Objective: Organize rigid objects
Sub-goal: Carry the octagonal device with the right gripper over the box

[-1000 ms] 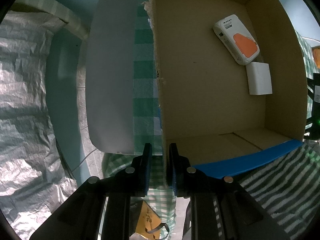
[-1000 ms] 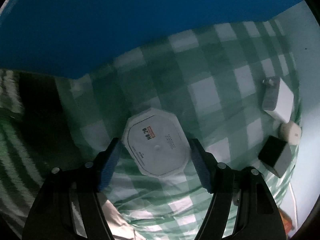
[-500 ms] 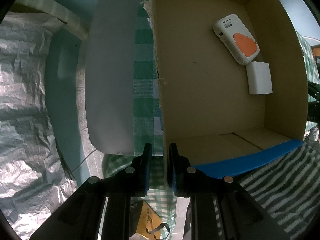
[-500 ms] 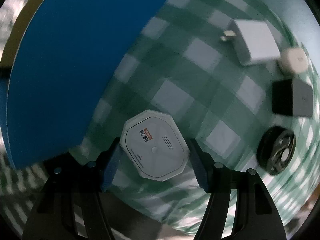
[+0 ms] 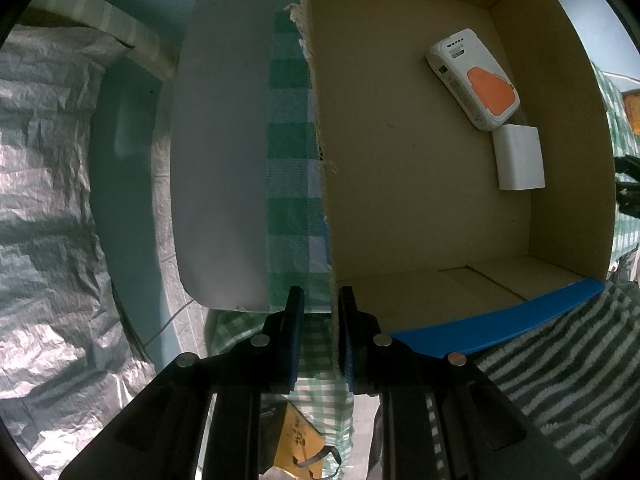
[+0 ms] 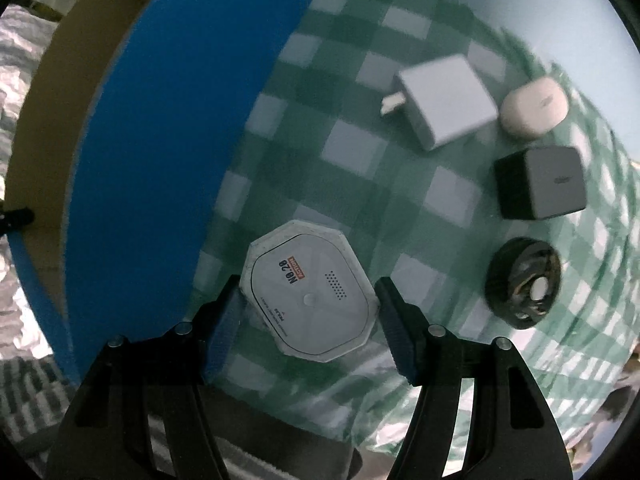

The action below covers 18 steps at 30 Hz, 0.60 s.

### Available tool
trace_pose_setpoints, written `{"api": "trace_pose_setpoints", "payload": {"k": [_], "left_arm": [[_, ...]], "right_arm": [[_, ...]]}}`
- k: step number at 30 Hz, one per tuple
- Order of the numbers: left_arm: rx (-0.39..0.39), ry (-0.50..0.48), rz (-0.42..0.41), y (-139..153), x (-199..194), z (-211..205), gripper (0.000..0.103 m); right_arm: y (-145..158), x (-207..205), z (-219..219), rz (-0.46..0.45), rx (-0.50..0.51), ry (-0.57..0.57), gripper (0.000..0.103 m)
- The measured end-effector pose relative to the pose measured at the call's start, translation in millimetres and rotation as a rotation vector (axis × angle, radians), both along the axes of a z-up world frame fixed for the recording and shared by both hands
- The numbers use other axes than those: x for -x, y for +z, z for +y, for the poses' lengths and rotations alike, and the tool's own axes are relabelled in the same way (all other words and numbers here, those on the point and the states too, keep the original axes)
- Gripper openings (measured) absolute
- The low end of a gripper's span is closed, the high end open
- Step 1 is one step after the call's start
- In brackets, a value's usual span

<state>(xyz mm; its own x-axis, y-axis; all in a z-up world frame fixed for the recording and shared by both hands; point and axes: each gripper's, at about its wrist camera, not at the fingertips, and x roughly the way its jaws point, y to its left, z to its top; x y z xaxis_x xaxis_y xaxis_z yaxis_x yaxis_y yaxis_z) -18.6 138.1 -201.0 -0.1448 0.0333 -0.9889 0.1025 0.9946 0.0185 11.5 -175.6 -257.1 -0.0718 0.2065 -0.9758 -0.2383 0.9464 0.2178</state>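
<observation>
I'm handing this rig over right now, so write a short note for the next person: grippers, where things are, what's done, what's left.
Left gripper: shut on the cardboard box's torn wall, holding it steady.
Right gripper: shut on the octagonal white device, jaws just closed, carried above the checked cloth beside the box.
Done: white-and-orange device and white block lie in the box.
Left: box the octagonal device, then the white charger, white case, grey cube and black round piece on the cloth.

2 devices lie inside the box.
</observation>
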Motion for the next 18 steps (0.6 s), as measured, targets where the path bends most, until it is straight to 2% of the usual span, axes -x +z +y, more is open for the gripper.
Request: {"api": "trace_pose_setpoints", "payload": {"k": [10, 16, 17, 18], "left_arm": [[0.007, -0.004, 0.001, 0.6, -2.8, -0.5, 0.017], [0.009, -0.003, 0.003, -0.1, -3.5, 0.6, 0.017], [0.011, -0.002, 0.003, 0.0, -3.6, 0.5, 0.017], [0.012, -0.005, 0.001, 0.2, -3.3, 0.2, 0.017]], "right_arm": [[48.6, -2.4, -10.0, -0.046, -0.010, 0.019, 0.066], [96.4, -25.9, 28.6, -0.096, -0.032, 0.065, 0.066], [118.6, -33.5, 48.2, -0.104, -0.035, 0.072, 0.066], [125.9, -35.1, 53.4, -0.115, -0.045, 0.082, 0.066]]}}
